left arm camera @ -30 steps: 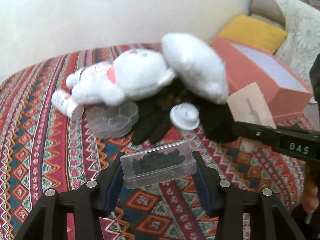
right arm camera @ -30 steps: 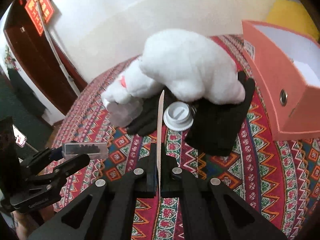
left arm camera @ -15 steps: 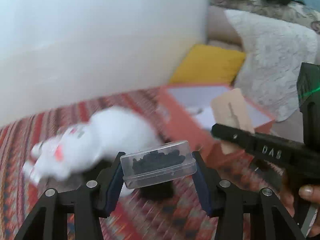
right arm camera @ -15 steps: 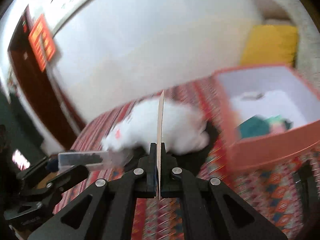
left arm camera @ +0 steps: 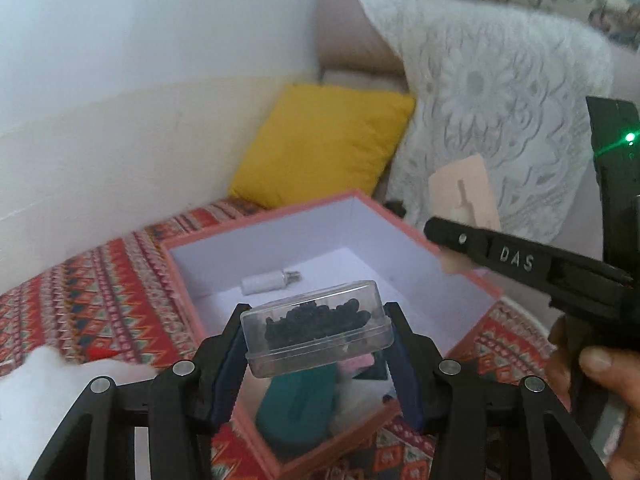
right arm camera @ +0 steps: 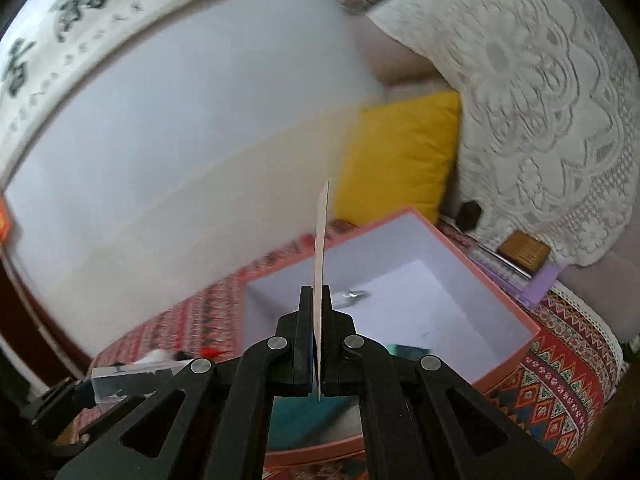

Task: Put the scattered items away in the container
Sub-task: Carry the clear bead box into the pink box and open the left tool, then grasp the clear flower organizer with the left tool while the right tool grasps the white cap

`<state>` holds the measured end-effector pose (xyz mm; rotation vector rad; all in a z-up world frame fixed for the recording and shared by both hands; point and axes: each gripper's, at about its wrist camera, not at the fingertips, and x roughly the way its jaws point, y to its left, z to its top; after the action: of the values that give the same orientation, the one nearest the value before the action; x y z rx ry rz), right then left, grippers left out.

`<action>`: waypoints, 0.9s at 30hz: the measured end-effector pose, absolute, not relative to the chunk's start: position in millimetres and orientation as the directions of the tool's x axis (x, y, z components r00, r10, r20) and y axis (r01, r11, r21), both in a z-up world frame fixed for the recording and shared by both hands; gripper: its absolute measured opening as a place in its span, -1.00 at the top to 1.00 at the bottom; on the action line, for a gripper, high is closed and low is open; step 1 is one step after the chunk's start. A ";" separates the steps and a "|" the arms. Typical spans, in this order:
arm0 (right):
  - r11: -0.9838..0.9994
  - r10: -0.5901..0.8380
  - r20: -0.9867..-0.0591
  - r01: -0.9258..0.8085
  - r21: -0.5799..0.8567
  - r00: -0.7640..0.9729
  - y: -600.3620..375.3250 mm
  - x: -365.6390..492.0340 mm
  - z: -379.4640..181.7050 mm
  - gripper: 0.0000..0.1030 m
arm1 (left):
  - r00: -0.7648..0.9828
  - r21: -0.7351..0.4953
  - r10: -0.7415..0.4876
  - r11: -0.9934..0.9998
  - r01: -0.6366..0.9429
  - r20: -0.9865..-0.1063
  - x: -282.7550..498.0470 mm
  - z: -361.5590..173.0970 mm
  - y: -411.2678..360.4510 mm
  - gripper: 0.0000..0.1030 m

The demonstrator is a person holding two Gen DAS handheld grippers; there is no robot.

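Note:
My left gripper point(left arm camera: 316, 332) is shut on a clear plastic case point(left arm camera: 318, 334) of small black pieces and holds it above the open pink box point(left arm camera: 400, 220). My right gripper point(right arm camera: 316, 300) is shut on a thin beige card point(right arm camera: 321, 240), seen edge-on, above the same pink box point(right arm camera: 500, 300). The card point(left arm camera: 466, 194) also shows flat in the left wrist view, at the tip of the right gripper. Inside the box lie a small white tube point(left arm camera: 268, 282), a teal item point(left arm camera: 298, 404) and other small things.
The box sits on a red patterned cloth point(left arm camera: 92, 300). A yellow cushion point(left arm camera: 324, 140) and a lace-covered cushion point(left arm camera: 500, 120) stand behind it by the white wall. A white plush point(left arm camera: 44, 384) shows at lower left. A brown block point(right arm camera: 524, 254) lies right of the box.
Both grippers have swung right, away from the plush and the scattered items, and now hold the case and the card over the open pink box.

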<state>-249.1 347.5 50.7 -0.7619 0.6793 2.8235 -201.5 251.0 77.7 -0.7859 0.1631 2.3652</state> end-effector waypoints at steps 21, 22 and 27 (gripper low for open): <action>-0.915 -0.197 -0.576 -0.063 0.399 -0.793 286.1 -249.6 32.2 -0.34 | -0.679 -0.092 0.348 -0.919 -0.383 -0.647 -159.2 42.6 84.5 -0.39; -0.920 -0.219 -0.576 -0.031 0.392 -0.788 271.6 -246.6 33.6 -0.34 | -0.691 -0.082 0.320 -0.932 -0.354 -0.648 -149.7 39.9 66.2 -0.39; -0.926 -0.319 -0.572 0.122 0.356 -0.756 187.6 -227.3 33.9 -0.38 | -0.718 -0.029 0.181 -0.975 -0.219 -0.672 -107.4 13.6 -15.5 -0.40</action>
<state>-227.3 187.6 33.9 -1.1188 0.5116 3.1486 -107.4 -15.5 13.6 -1.0580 0.0779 2.7260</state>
